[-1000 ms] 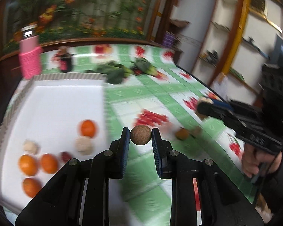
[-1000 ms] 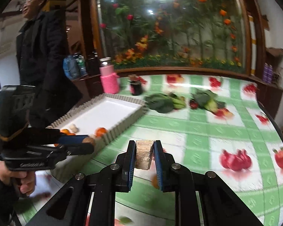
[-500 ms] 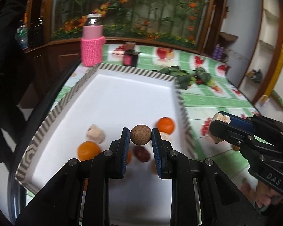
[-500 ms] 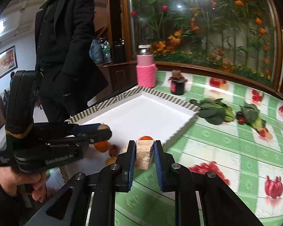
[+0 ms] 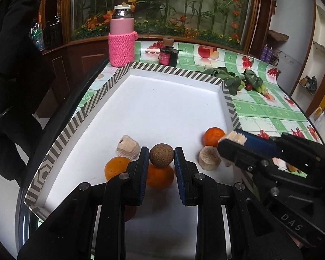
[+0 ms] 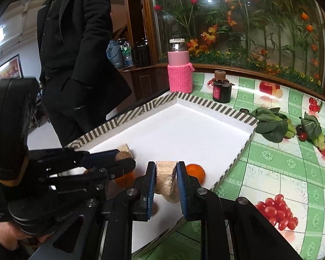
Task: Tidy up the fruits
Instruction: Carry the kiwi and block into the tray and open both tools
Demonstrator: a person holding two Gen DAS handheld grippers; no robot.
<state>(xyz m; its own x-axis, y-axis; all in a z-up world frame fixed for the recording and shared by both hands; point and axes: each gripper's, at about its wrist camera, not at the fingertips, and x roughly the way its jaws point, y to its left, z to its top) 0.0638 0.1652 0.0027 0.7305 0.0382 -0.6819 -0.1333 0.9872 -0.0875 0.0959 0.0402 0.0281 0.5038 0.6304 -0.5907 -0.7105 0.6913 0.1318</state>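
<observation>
With several oranges (image 5: 214, 135) already in the white tray (image 5: 175, 99), the left claw (image 5: 161, 158) clamps a brown ball (image 5: 161, 157) and the right claw (image 6: 165, 181) a pale wedge (image 6: 165, 178) above it, both unreleased.

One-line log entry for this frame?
left tongs: shut on brown ball | right tongs: shut on beige chunk | both over white tray

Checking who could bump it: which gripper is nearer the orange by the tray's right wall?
Right. The right gripper, holding a pale chunk, sits just beside that orange; the left gripper, clamping a brown ball, hangs nearer the tray's middle.
</observation>
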